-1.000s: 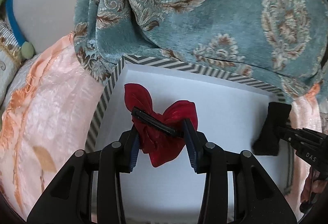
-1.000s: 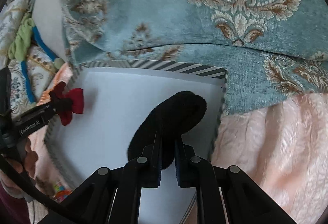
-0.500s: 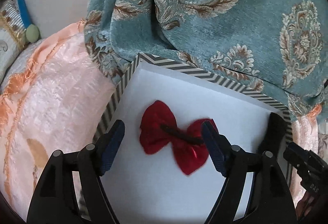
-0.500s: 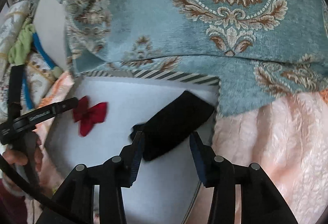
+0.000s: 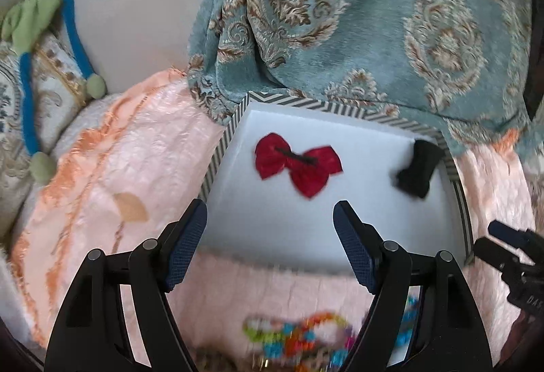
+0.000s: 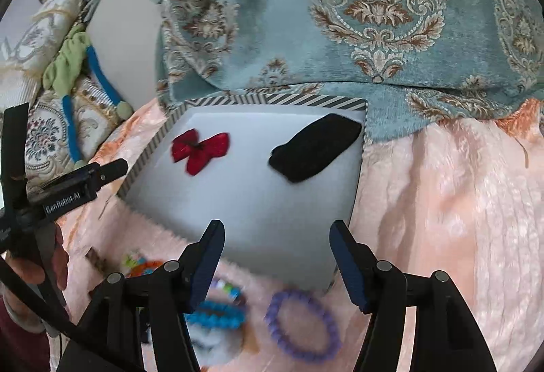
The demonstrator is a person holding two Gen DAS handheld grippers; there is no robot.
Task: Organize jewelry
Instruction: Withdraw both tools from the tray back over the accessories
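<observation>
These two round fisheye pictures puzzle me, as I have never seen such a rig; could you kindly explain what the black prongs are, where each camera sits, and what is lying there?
No robot is involved: a person holds a two-finger gripper in each hand, and a camera on each looks forward along its fingers. The black prongs with blue pads at the bottom are those fingers. One picture comes from the left gripper, the other from the right gripper; the left one also shows at the right view's left edge, with the person's hand. Both are empty; the right jaws are opening. Ahead, on a pink bedspread, lies a striped-edged box with a white floor, holding a red bow hair clip and a black hair accessory, apart from each other. Nearer, outside the box, lie blurred beaded bracelets, one purple bracelet among them.
</observation>
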